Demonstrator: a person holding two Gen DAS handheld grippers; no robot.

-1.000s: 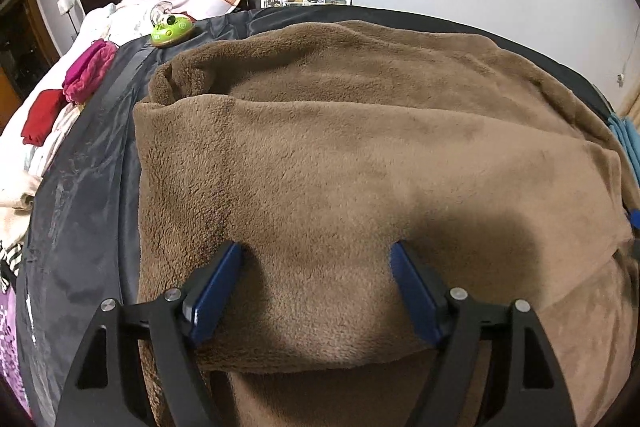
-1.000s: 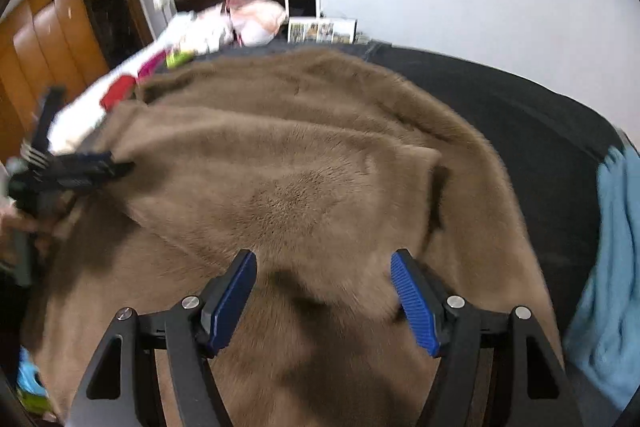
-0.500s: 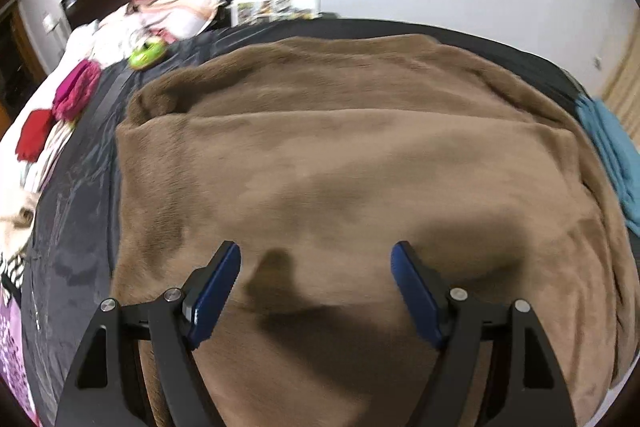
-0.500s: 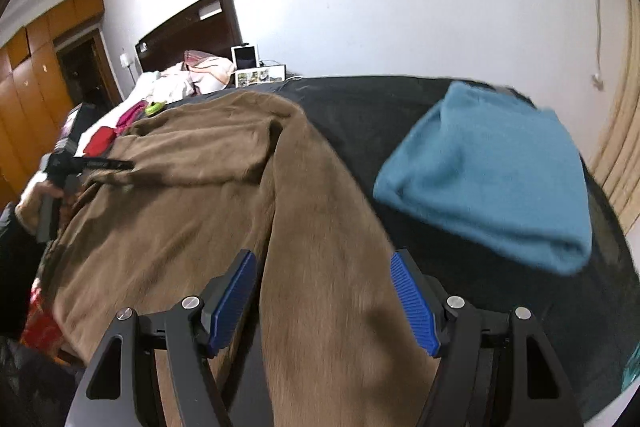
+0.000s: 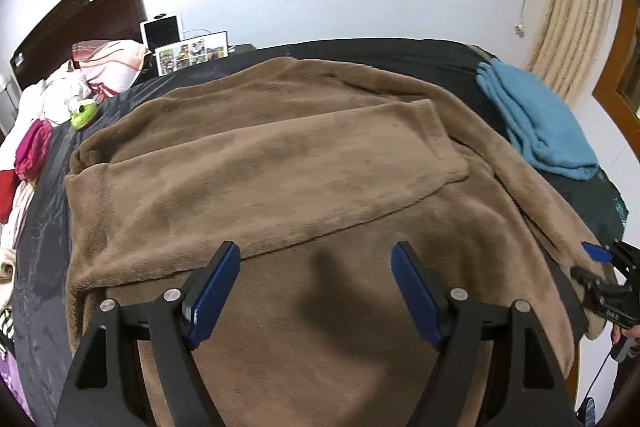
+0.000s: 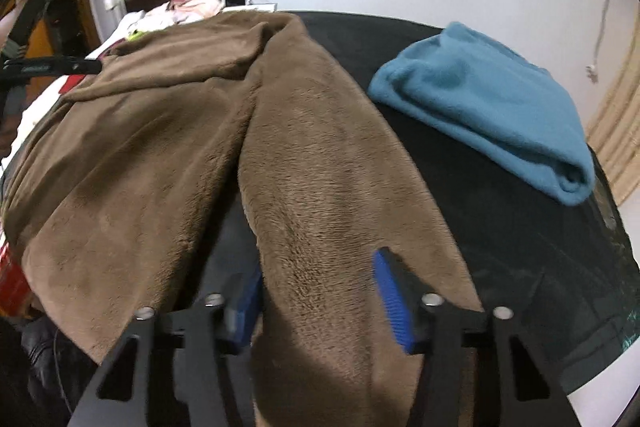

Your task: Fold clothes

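Left wrist view: the left gripper (image 5: 312,289) is held wide open and empty above the brown fleece garment (image 5: 280,163), which is spread on the dark bed (image 5: 400,51). Right wrist view: the right gripper (image 6: 316,297) has just been closing around the garment's sleeve, though blur leaves pad contact uncertain. A shallow bite could let the plush sleeve slip out when lifted.

The left tongs (image 5: 312,293) hang tilted downward with their blue pads spread wide and nothing between them. The right tongs (image 6: 318,301), also angled down, have just been closing, fabric filling the gap between the pads.
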